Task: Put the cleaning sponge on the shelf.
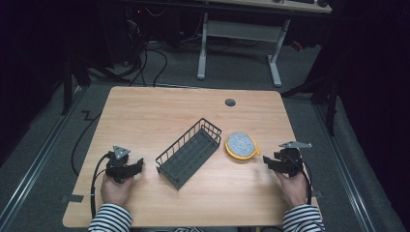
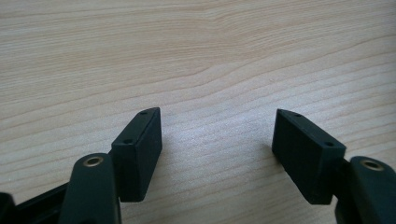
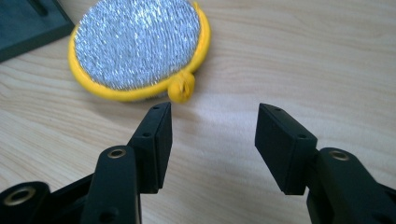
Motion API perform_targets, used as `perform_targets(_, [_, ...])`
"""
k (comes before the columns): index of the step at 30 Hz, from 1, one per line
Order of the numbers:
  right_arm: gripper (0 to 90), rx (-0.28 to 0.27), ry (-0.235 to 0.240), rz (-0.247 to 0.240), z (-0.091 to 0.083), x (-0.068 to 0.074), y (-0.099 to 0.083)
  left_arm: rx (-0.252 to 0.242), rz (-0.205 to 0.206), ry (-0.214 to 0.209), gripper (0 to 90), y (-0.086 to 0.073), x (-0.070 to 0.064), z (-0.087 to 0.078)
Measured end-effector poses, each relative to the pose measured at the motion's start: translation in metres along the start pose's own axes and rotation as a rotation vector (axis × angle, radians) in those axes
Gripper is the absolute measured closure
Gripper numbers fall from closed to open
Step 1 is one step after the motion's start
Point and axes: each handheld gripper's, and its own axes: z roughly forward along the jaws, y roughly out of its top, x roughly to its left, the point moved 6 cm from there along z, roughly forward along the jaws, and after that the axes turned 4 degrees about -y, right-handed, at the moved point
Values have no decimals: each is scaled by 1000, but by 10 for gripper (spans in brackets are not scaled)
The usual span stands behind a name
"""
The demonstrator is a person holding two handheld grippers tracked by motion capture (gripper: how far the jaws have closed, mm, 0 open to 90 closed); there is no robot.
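A dark wire basket [image 1: 188, 152] sits in the middle of the wooden table [image 1: 145, 116], and a round yellow scrubber [image 1: 241, 145] with a silver top lies just beside it. The left gripper [image 1: 137, 166] rests on the table with its jaws wide apart and nothing between them. The right gripper [image 1: 269, 161] sits near the scrubber, jaws spread too, holding nothing.

Black-and-white striped sleeves [image 1: 110, 220], black left gripper [image 1: 137, 166], black right gripper [image 1: 269, 161], grey three-cornered top plates, trailing black cables
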Motion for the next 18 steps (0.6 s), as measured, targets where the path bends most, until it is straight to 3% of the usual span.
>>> perform_targets(9, [459, 16, 34, -27, 0, 3, 27, 0, 1, -2, 331, 0, 0, 0])
perform_targets(18, [445, 59, 28, -55, 14, 9, 49, 1, 1, -4, 327, 0, 0, 0])
